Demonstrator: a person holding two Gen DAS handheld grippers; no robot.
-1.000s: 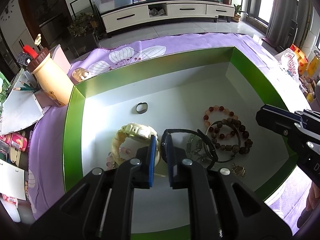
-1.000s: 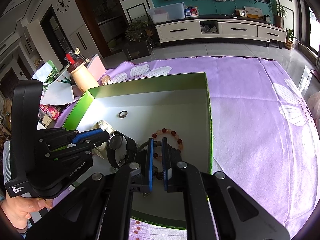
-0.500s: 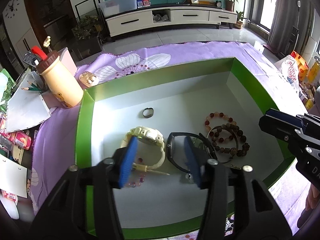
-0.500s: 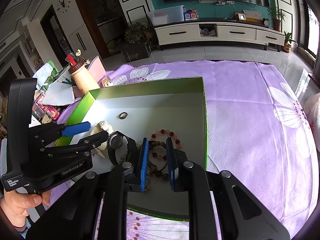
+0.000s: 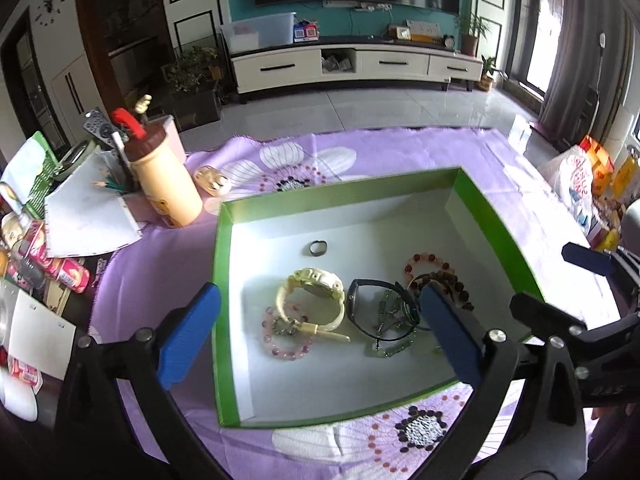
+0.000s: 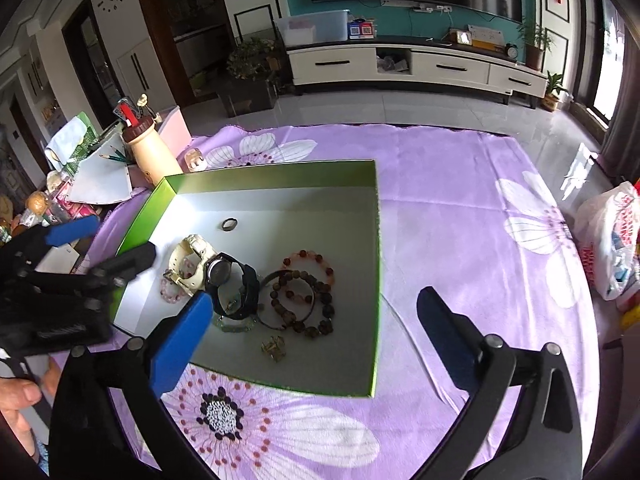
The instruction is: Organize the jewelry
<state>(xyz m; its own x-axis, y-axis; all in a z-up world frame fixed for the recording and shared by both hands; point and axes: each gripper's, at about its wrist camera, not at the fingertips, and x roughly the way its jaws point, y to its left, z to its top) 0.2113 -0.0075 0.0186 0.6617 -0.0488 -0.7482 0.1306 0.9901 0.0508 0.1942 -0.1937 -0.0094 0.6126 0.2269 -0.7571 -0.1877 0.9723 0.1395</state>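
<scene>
A green box (image 5: 222, 264) with a white floor sits on the purple flowered cloth (image 6: 460, 220). Inside lie a cream watch (image 5: 316, 292), a black watch (image 5: 360, 304), a dark ring (image 5: 318, 247), a pink bead bracelet (image 5: 286, 344), brown and red bead bracelets (image 5: 440, 276), a silver chain (image 5: 390, 312) and a small gold piece (image 6: 274, 347). My left gripper (image 5: 316, 340) is wide open and empty, raised above the box's near side. My right gripper (image 6: 314, 336) is wide open and empty above the box's near right corner.
A cream bottle with a brown lid (image 5: 164, 180), papers, pencils and snack packets (image 5: 64, 272) crowd the table's left. A small round case (image 5: 212, 180) lies behind the box. A plastic bag (image 6: 612, 240) sits at the right edge.
Both grippers have opened wide from nearly shut and drawn back and up from the box. The black watch was let go and lies in the box beside the cream watch.
</scene>
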